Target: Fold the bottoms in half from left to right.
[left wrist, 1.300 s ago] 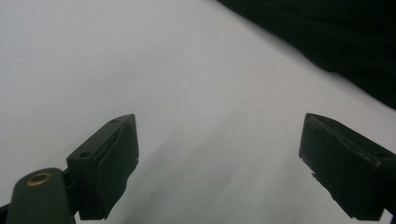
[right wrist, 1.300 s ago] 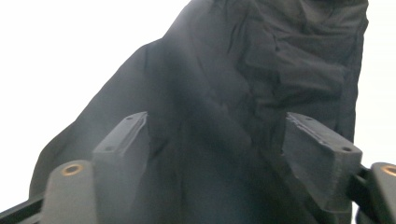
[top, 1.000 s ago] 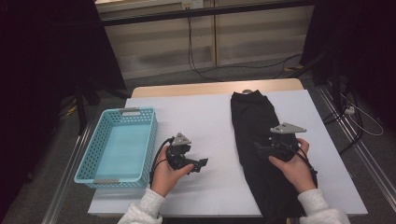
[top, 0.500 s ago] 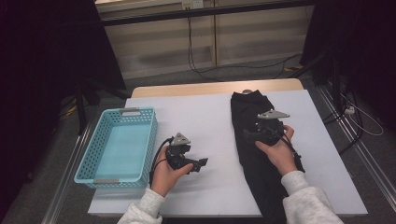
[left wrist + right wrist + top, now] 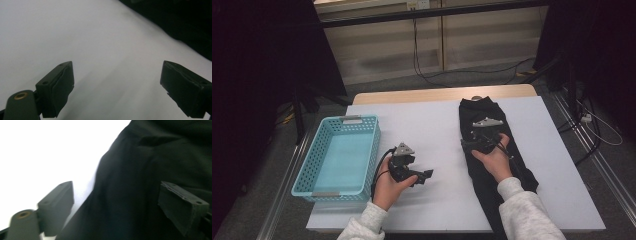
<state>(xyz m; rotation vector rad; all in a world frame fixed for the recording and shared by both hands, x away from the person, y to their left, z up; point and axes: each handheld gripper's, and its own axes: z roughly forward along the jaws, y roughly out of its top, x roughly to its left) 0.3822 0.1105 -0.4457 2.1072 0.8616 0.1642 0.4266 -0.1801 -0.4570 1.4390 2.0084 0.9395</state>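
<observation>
High view, from the left: a light blue plastic basket (image 5: 337, 155) with perforated lattice walls and a smooth floor sits on the white-covered counter (image 5: 432, 120), with nothing inside it. Just to its right my left gripper (image 5: 424, 176) lies low in my left hand (image 5: 388, 185) over bare white surface, its grey three-cornered plate on top and a black cable looping back toward my wrist. Its fingers stand wide apart with nothing between them; in the left gripper view the matte black, blocky fingers (image 5: 58, 87) frame only smooth white counter, with the dark cloth at the far upper right corner.

Further right, the long black folded garment (image 5: 492, 150), soft cloth with shallow creases, lies lengthwise on the right half of the counter, one end near the far wooden edge and the other hanging past the near edge. My right gripper (image 5: 468, 145) is over its middle, near its left edge, carried by my right hand (image 5: 493, 159). Its fingers have just been opening a little and stand apart, not pressing on anything. In the right gripper view the garment's left edge (image 5: 100, 182) runs between the two fingers (image 5: 182, 207), white counter on one side and black fabric on the other.
</observation>
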